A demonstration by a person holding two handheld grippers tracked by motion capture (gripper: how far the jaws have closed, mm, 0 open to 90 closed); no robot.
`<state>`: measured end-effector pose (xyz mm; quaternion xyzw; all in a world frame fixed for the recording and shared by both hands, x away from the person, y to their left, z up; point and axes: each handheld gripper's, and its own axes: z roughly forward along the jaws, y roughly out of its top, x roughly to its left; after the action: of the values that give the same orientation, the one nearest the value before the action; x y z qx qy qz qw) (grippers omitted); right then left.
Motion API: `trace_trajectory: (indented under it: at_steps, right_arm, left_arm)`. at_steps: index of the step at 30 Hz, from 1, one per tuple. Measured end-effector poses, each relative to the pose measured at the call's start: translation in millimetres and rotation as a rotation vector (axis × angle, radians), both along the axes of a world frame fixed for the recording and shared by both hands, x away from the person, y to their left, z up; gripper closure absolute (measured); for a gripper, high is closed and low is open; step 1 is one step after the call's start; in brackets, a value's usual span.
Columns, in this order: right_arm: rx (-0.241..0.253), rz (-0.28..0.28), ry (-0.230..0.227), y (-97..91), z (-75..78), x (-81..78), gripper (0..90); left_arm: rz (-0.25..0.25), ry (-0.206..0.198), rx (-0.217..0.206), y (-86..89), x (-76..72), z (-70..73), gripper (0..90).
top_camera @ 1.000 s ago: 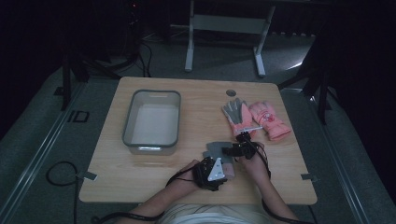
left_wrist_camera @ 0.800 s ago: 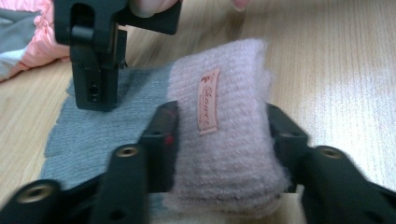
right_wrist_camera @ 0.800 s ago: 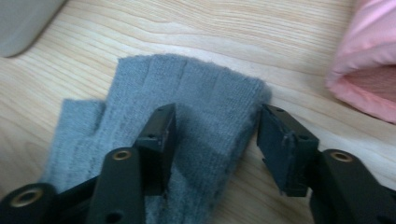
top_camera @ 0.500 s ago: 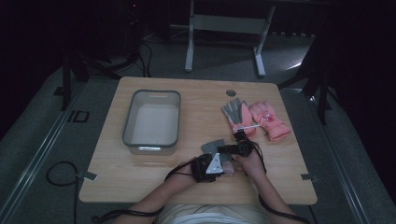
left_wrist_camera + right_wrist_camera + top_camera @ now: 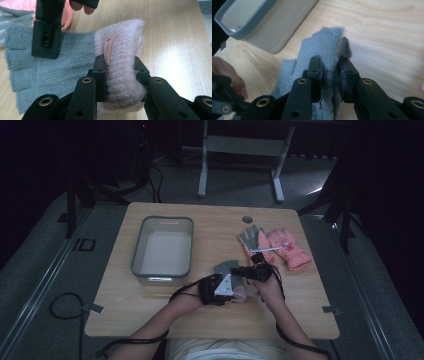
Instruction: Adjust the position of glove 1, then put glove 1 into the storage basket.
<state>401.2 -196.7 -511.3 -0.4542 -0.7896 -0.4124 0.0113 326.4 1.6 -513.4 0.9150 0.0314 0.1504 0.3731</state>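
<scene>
A knit glove [image 5: 50, 72] with a grey hand part and a fuzzy pink cuff [image 5: 122, 50] hangs between my two grippers near the table's front middle. My left gripper [image 5: 120, 75] has just been closing and is now shut on the pink cuff, beside its small label. My right gripper [image 5: 330, 72] has also just been closing. It pinches a fold of the grey knit [image 5: 324, 42] at the finger end. In the high view the glove [image 5: 226, 268] stretches between the left gripper [image 5: 236, 290] and the right gripper [image 5: 241, 271].
A grey plastic bin [image 5: 162, 247] stands left of the hands, its corner close to the glove [image 5: 262, 27]. A second grey glove [image 5: 252, 239] and a pink padded glove [image 5: 290, 249] lie at the right back. Bare wooden tabletop [image 5: 150, 310] runs along the front edge.
Both grippers' jaws have closed onto the glove. Both hands have risen a little, lifting it off the wood.
</scene>
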Motion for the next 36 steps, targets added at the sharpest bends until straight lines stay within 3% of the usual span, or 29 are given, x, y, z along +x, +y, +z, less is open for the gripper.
trace_trajectory:
  at_steps: [3, 12, 20, 27, 28, 36]
  right_arm:
    - [0.018, -0.002, -0.015, 0.9, 7.7, -0.1, 74.4]
    - [0.049, -0.005, -0.083, 11.6, 36.1, 5.3, 74.5]
    - [0.067, 0.002, -0.116, 30.9, 57.5, 17.2, 74.7]
    - [0.070, 0.016, -0.150, 51.6, 75.1, 27.3, 74.7]
    - [0.068, 0.026, -0.172, 61.5, 82.2, 28.9, 74.8]
    - [0.082, 0.063, -0.199, 95.1, 92.9, 40.0, 74.8]
  left_arm:
    - [-0.017, -0.028, 0.027, 4.3, 1.4, 12.9, 70.9]
    - [-0.027, -0.087, 0.054, 18.2, 10.7, 39.8, 70.7]
    - [-0.008, -0.137, 0.053, 38.6, 20.4, 57.8, 70.5]
    - [0.018, -0.163, 0.088, 60.5, 29.6, 78.5, 70.3]
    - [0.020, -0.169, 0.093, 63.3, 30.0, 80.3, 70.1]
    - [0.037, -0.207, 0.145, 95.4, 36.7, 89.3, 70.1]
